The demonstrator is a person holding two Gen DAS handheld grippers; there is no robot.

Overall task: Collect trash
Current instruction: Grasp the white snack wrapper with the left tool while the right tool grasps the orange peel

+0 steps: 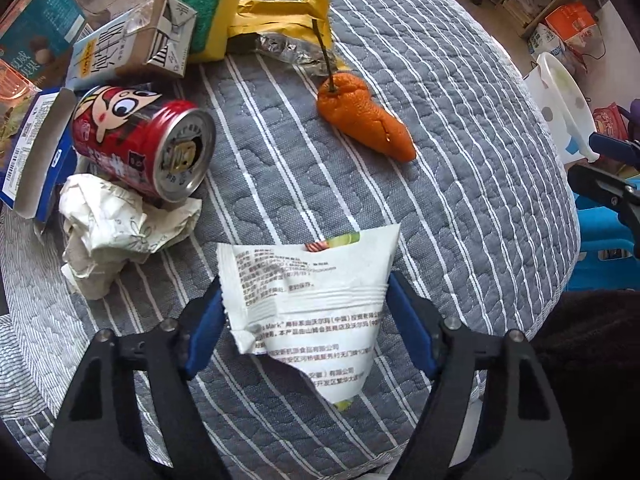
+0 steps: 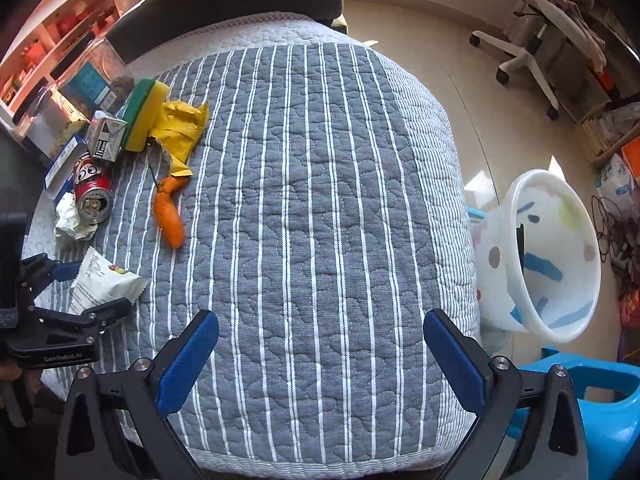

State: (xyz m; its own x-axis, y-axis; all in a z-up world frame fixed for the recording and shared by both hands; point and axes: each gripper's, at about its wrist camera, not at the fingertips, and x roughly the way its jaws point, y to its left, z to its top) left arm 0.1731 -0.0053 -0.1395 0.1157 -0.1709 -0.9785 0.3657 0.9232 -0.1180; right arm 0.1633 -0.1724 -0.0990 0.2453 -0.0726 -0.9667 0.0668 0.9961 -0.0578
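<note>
— What's lying over on the left there?

— Most of the trash is sitting bunched at that edge of the quilted surface [image 2: 320, 200]: a red can [image 1: 144, 144] on its side, crumpled paper [image 1: 116, 228] touching it, cartons, a sponge [image 1: 208, 8], a yellow wrapper [image 1: 280, 16]. An orange peel [image 1: 364, 120] is lying a little apart.

— And the left gripper [image 1: 308, 320]?

— Its fingers are bracketing a white snack packet [image 1: 316, 308]. They're sitting right against its edges, but I cannot tell whether they're actually pinching it.

— Why there?

— I'd guess it's the nearest loose piece, easy to take first.

— The right gripper [image 2: 320, 364]?

— It's hovering over bare quilt, fingers spread wide, holding nothing.

— Where's it all going?

— Probably the white patterned bin [image 2: 552, 256], standing off the right edge beside a blue stool [image 2: 600, 400]. It's looking empty inside.
</note>
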